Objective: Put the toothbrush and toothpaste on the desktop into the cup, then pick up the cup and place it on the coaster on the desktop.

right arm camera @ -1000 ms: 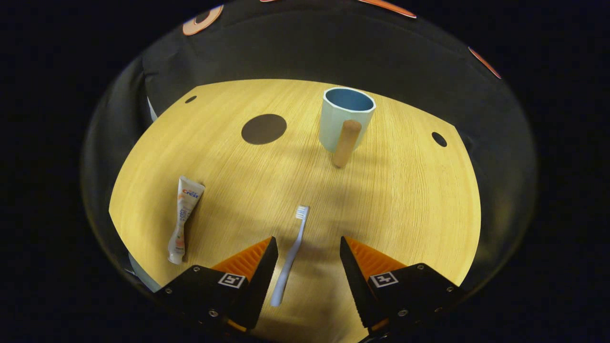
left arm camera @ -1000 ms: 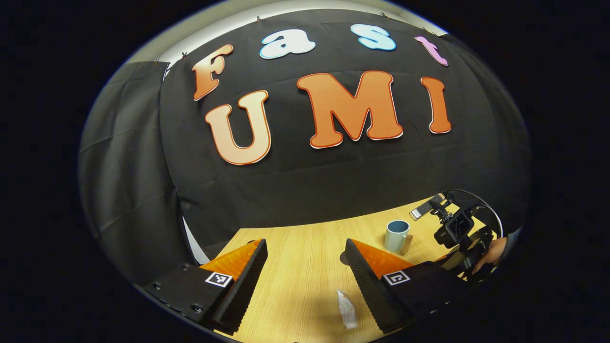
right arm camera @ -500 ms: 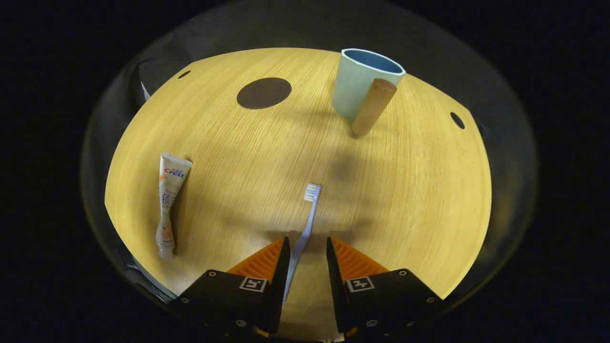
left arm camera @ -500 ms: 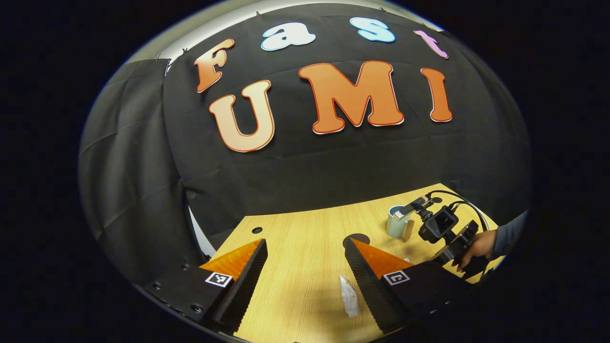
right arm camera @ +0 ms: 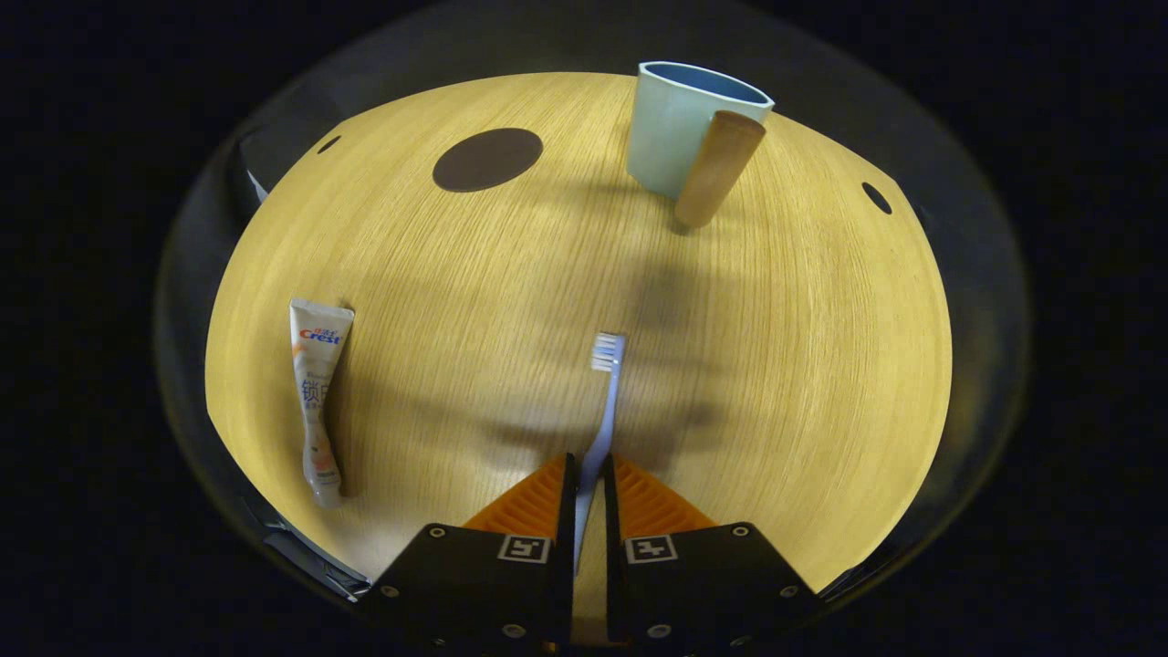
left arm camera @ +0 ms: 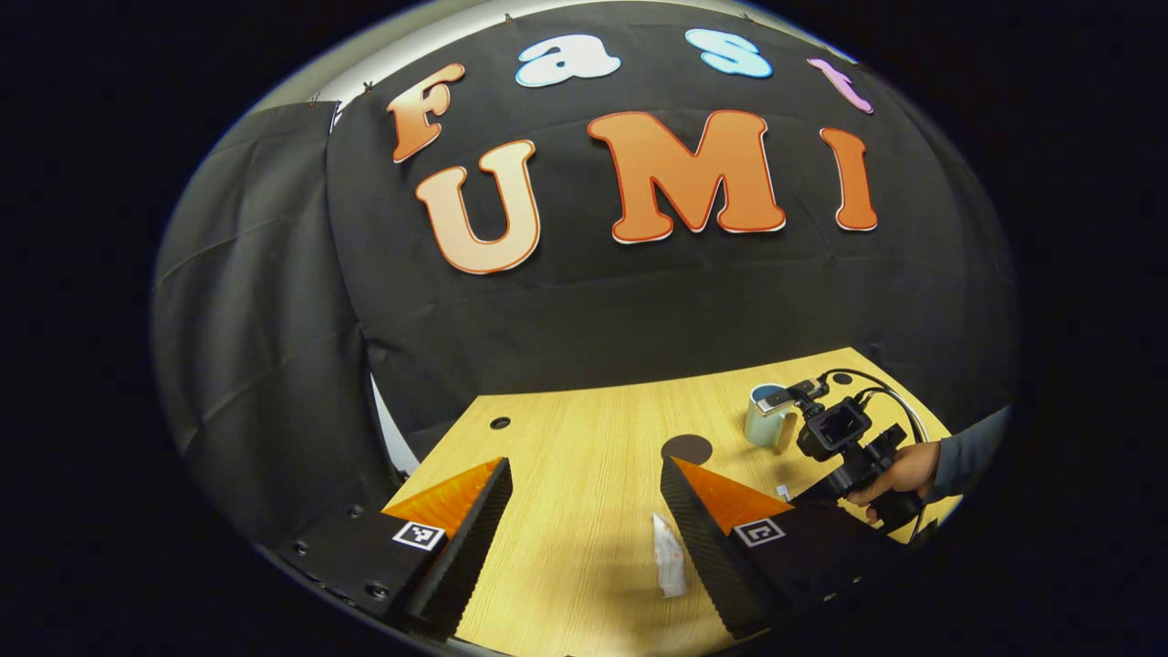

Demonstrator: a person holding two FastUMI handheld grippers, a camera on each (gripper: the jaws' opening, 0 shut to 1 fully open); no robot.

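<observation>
My right gripper (right arm camera: 584, 470) had clamped the toothbrush (right arm camera: 604, 392) by its handle, bristles pointing ahead; my left gripper (left arm camera: 584, 479) gaped wide, toothpaste (left arm camera: 669, 566) lying between its fingers.

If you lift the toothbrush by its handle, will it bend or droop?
Probably not much: the toothbrush looks like thin, straight plastic, so likely stiff and light. Held near the handle end by the right gripper, its long front may tilt or swing.
</observation>
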